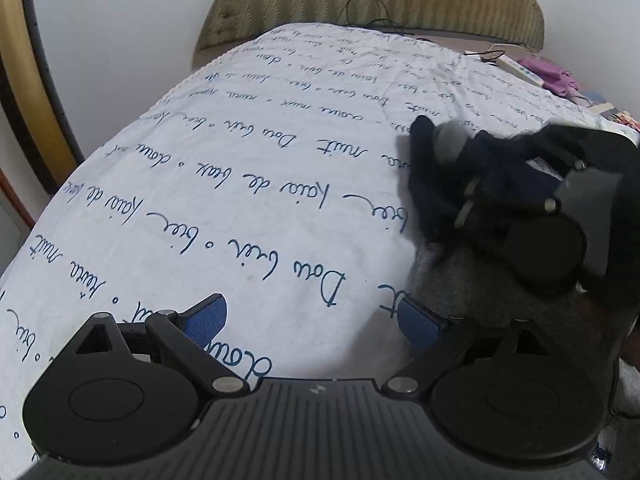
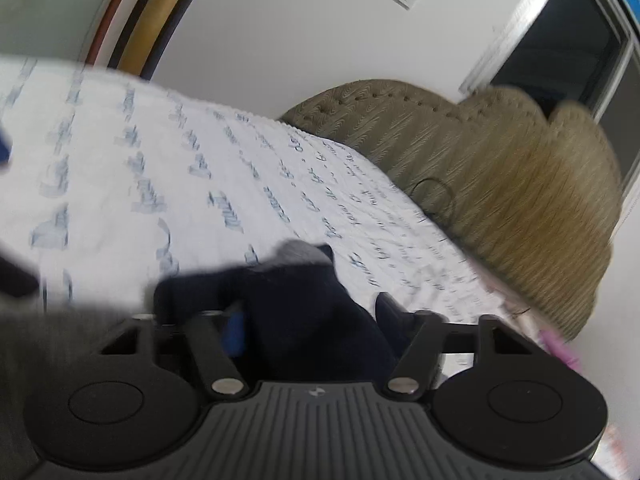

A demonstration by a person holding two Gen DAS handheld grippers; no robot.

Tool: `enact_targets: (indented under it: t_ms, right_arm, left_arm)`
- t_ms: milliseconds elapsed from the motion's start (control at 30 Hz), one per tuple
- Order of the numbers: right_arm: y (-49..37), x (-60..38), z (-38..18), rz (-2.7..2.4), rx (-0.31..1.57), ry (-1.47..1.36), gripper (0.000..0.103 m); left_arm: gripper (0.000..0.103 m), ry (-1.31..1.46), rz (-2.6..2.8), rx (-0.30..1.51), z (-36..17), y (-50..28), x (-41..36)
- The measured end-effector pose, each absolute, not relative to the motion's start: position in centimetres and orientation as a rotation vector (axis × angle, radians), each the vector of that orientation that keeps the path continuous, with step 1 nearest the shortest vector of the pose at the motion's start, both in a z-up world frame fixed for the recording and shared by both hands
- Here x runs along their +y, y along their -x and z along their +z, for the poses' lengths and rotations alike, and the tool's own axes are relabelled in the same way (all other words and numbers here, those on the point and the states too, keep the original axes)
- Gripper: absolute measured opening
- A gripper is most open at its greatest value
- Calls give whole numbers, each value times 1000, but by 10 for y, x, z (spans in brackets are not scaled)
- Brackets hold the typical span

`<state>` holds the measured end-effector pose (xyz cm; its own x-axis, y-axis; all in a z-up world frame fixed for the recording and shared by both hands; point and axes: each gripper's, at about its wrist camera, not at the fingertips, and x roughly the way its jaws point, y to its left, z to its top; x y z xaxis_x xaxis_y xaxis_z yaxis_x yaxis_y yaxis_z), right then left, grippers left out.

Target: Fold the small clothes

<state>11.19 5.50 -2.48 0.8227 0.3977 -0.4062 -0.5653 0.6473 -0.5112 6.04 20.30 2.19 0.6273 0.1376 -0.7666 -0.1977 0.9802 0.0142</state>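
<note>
The bed (image 1: 224,168) fills most of both views, covered with a white quilt (image 1: 280,128) printed with rows of blue handwritten script; an olive, ribbed headboard (image 1: 360,0) stands at its far end against a pale wall. Beside the headboard, at the far right corner of the bed, lie a white power strip (image 1: 520,69) and a crumpled pink cloth (image 1: 554,74). On the quilt, well short of the headboard and toward the bed's right side, sits the small garment (image 1: 436,184) — dark navy, knitted-looking, bunched up, with a grey patch (image 1: 452,140) showing at its top end. A grey fabric (image 1: 460,280) lies just below it at the near edge of the bed. The right tool (image 1: 468,204) comes in from the right side of the bed and its fingers are buried in the navy cloth; from its own camera the dark fabric (image 2: 304,304) fills the space between the finger links, with one blue pad (image 2: 236,328) pressed against it — the jaws are clamped nearly together on the garment. That view is smeared by motion. The left tool (image 1: 316,320) hovers over bare quilt at the near end of the bed, its blue pads (image 1: 208,316) spread wide apart with nothing between them, the right-hand pad close to the edge of the grey fabric.
</note>
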Motion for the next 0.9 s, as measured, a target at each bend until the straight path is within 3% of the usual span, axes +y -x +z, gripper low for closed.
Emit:
enact_targets:
  t_ms: [200, 433, 700, 900]
  right_arm:
    - [-137, -7, 13, 524, 371, 193, 11]
    - [-133, -151, 34, 342, 383, -300, 11]
    - [-99, -236, 12, 114, 369, -411, 11]
    - [-94, -270, -23, 54, 495, -559, 13]
  left_arm:
    - [94, 75, 144, 840, 36, -68, 189]
    - [94, -3, 62, 815, 39, -89, 144]
    - [94, -11, 27, 801, 36, -111, 119]
    - [94, -51, 47, 795, 28, -124, 104]
